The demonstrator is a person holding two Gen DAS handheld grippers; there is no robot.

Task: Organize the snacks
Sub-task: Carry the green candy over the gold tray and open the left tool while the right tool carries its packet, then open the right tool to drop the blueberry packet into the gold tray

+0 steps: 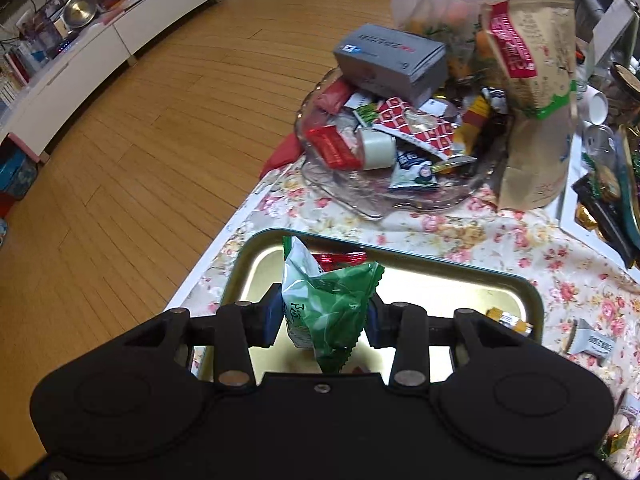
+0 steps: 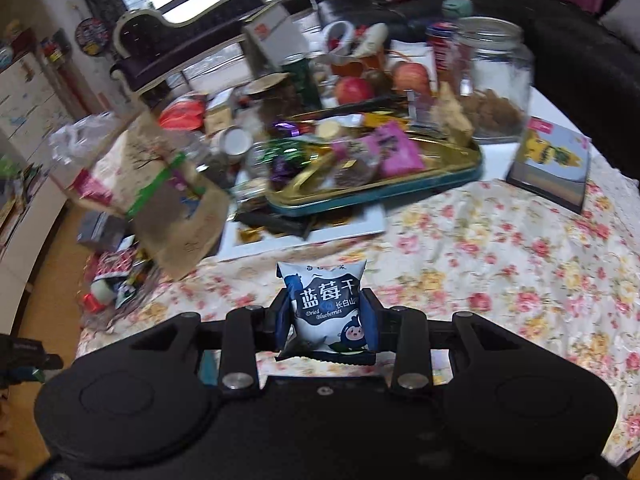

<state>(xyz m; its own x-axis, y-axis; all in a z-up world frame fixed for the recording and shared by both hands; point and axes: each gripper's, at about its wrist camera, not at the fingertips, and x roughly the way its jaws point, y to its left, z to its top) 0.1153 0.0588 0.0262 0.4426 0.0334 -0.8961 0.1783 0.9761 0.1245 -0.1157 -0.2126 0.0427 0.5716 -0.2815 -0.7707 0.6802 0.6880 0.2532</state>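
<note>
My left gripper [image 1: 325, 312] is shut on a green and white snack packet [image 1: 326, 304] and holds it over a gold tray with a teal rim [image 1: 516, 280]. A red packet [image 1: 340, 259] and a small yellow packet [image 1: 508, 318] lie in that tray. My right gripper [image 2: 327, 312] is shut on a blue and white dried blueberries packet [image 2: 326, 304], held above the floral tablecloth [image 2: 500, 248]. A second gold tray [image 2: 456, 172] full of wrapped snacks sits farther back in the right wrist view.
A glass dish [image 1: 360, 196] piled with snack packets, a tape roll [image 1: 378, 148] and a grey box [image 1: 390, 58] stands beyond the tray. A brown paper bag [image 1: 532, 100] stands beside it. A glass jar [image 2: 494, 76], apples [image 2: 354, 90] and a booklet [image 2: 550, 160] crowd the table's far side.
</note>
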